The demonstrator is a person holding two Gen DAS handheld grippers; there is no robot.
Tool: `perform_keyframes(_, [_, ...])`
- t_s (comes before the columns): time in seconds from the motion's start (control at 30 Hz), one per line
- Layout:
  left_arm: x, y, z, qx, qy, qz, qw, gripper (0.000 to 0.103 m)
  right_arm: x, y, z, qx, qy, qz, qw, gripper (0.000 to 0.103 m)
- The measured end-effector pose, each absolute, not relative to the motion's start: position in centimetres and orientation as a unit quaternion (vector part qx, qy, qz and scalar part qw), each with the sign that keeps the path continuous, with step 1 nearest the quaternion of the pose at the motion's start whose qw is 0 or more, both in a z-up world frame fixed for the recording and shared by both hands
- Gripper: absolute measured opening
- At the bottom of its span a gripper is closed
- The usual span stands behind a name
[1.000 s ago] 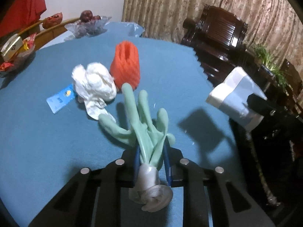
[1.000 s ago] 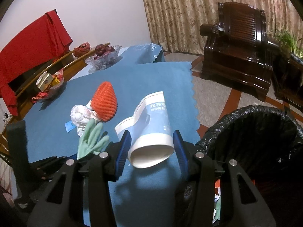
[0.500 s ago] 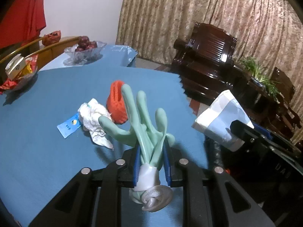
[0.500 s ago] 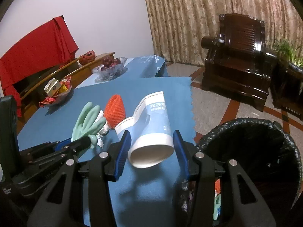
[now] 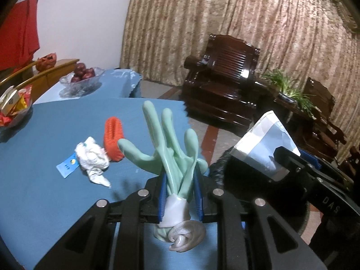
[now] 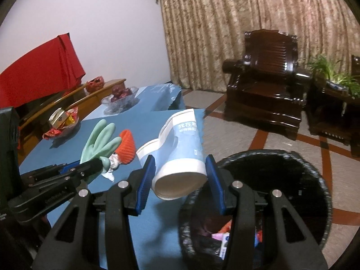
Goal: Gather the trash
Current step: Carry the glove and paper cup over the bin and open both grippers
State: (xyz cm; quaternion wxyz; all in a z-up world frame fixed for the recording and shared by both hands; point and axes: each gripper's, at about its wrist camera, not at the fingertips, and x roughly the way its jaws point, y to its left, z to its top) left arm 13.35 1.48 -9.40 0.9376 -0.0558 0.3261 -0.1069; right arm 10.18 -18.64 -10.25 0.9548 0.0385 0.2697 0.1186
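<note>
My left gripper [image 5: 180, 196] is shut on a pale green rubber glove [image 5: 173, 144], held above the blue table [image 5: 33, 191]; the glove also shows in the right wrist view [image 6: 99, 141]. My right gripper [image 6: 180, 184] is shut on a crushed blue and white paper cup [image 6: 180, 153], held at the table's edge beside the black-lined trash bin [image 6: 258, 202]. The cup also shows in the left wrist view [image 5: 263, 148]. On the table lie an orange foam net [image 5: 112, 138], a crumpled white tissue [image 5: 92, 159] and a blue wrapper [image 5: 67, 165].
A glass bowl of red fruit [image 5: 81, 79] and a snack dish [image 5: 13, 105] stand at the table's far side. Dark wooden armchairs [image 6: 265, 83], a plant [image 6: 333, 76] and curtains lie beyond. The bin holds several pieces of trash [image 6: 225, 238].
Both grippers have risen and drawn back from the table with the glove and the cup. The right gripper has come closer to the bin.
</note>
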Motion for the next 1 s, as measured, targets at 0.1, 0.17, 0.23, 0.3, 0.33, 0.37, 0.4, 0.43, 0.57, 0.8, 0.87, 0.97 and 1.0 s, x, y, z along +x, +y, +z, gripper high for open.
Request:
perform_keyframes(0.1, [13.0, -0.1, -8.9, -0.049, 0.319, -0.120, 0.939, 0.021, 9.3, -20.4, -9.8, 0.038, 0.262, 0.101, 0.959, 0.045])
perform_keyframes(0.17, [13.0, -1.2, -8.6, -0.045, 0.316, -0.132, 0.938, 0.021, 8.8, -21.5, -9.7, 0.040, 0.258, 0.091, 0.961, 0.045])
perform_keyframes(0.23, [12.9, -2.1, -8.3, -0.041, 0.314, -0.141, 0.938, 0.021, 8.2, -22.6, -9.5, 0.041, 0.253, 0.080, 0.963, 0.045])
perform_keyframes(0.3, [12.9, -2.9, -8.1, -0.038, 0.311, -0.151, 0.938, 0.021, 7.7, -23.8, -9.4, 0.042, 0.249, 0.068, 0.965, 0.045])
perform_keyframes(0.33, [12.9, -3.5, -7.9, -0.035, 0.309, -0.158, 0.937, 0.021, 7.4, -24.3, -9.3, 0.042, 0.247, 0.062, 0.966, 0.045])
perform_keyframes(0.37, [12.9, -4.1, -7.7, -0.032, 0.307, -0.164, 0.937, 0.021, 7.2, -24.8, -9.4, 0.042, 0.247, 0.058, 0.966, 0.045])
perform_keyframes(0.4, [12.9, -4.9, -7.5, -0.029, 0.304, -0.172, 0.937, 0.021, 6.9, -25.5, -9.4, 0.042, 0.246, 0.050, 0.967, 0.045])
perform_keyframes(0.43, [13.0, -5.5, -7.4, -0.026, 0.302, -0.178, 0.936, 0.021, 6.6, -26.2, -9.4, 0.042, 0.245, 0.044, 0.968, 0.045])
perform_keyframes(0.57, [13.2, -8.2, -7.3, -0.018, 0.294, -0.203, 0.934, 0.021, 5.9, -28.5, -9.7, 0.041, 0.245, 0.018, 0.968, 0.045])
perform_keyframes(0.8, [14.3, -12.9, -8.5, 0.000, 0.301, -0.247, 0.921, 0.021, 5.9, -32.0, -11.7, 0.045, 0.262, -0.020, 0.964, 0.045])
perform_keyframes(0.87, [14.7, -14.0, -9.1, 0.005, 0.306, -0.254, 0.917, 0.021, 6.1, -32.7, -12.5, 0.049, 0.270, -0.027, 0.961, 0.045])
perform_keyframes(0.97, [15.7, -15.8, -10.1, 0.009, 0.322, -0.268, 0.908, 0.021, 6.3, -33.9, -13.9, 0.055, 0.283, -0.037, 0.957, 0.045])
perform_keyframes(1.0, [15.9, -16.1, -10.2, 0.009, 0.325, -0.271, 0.906, 0.021, 6.4, -34.2, -14.4, 0.057, 0.287, -0.039, 0.955, 0.045])
